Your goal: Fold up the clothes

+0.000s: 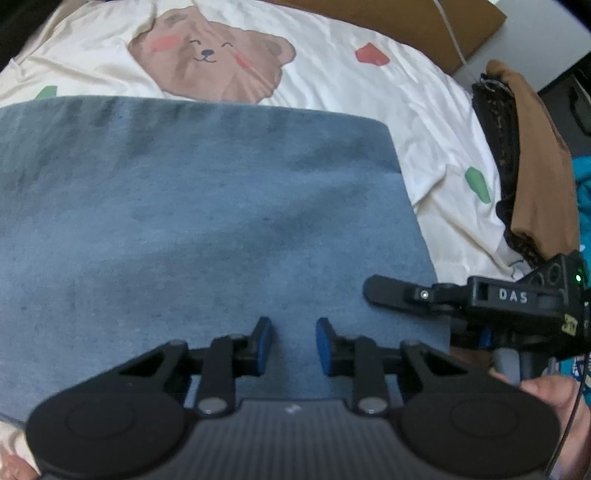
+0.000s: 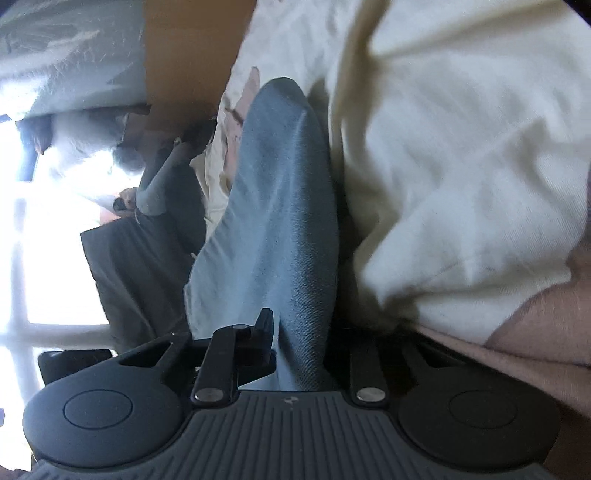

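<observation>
Blue-grey garment spreads up-frame from the spread left gripper. Right gripper pinches its right edge, lower right.

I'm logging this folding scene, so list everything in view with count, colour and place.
blue garment: one, faded blue, spread flat on the bed, its right edge in the right gripper.
bedsheet: one, cream with bear, red and green prints, under the garment.
clothes pile: one, brown over dark, at the bed's right edge.
cardboard: one, brown, beyond the bed.
teal fabric: one, far right.
left gripper: black, blue pads, open over the garment.
right gripper: black, clamped on the garment.
hand: one, lower right.
</observation>
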### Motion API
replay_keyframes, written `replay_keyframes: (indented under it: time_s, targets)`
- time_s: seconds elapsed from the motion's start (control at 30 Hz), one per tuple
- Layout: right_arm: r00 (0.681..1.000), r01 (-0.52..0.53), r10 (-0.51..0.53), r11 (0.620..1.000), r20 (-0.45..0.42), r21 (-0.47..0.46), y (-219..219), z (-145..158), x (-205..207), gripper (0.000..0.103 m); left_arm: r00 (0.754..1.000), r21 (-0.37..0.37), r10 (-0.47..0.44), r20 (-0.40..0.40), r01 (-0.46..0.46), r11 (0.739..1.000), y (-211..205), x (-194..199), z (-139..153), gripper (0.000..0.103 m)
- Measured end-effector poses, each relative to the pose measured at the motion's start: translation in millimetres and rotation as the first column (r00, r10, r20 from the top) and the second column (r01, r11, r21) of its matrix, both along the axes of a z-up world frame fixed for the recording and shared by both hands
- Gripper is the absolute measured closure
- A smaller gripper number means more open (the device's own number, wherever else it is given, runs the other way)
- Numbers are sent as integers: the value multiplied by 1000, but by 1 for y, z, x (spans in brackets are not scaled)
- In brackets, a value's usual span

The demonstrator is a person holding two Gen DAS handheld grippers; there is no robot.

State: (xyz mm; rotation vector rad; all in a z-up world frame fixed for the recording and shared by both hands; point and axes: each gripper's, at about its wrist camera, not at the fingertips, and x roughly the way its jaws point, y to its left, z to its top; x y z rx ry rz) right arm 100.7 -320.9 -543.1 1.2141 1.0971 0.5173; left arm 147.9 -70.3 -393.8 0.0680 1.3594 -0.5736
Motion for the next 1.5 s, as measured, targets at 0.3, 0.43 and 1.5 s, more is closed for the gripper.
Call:
replay_keyframes:
  time_s: [0.3, 0.43, 1.5]
  targets:
    - [999, -16, 19, 997, 29, -81, 2, 24, 0, 96, 999, -43, -50, 20, 51, 998, -12, -7, 6, 89]
    - [1000, -4, 5, 996, 9, -85, -2, 33, -2, 97, 999, -73, -42, 14, 43, 996, -17, -8, 11, 95]
    - [994, 110, -110, 982, 7, -155, -109, 48, -31, 89, 999, -77, -52, 15, 53, 996, -67, -8, 22, 95]
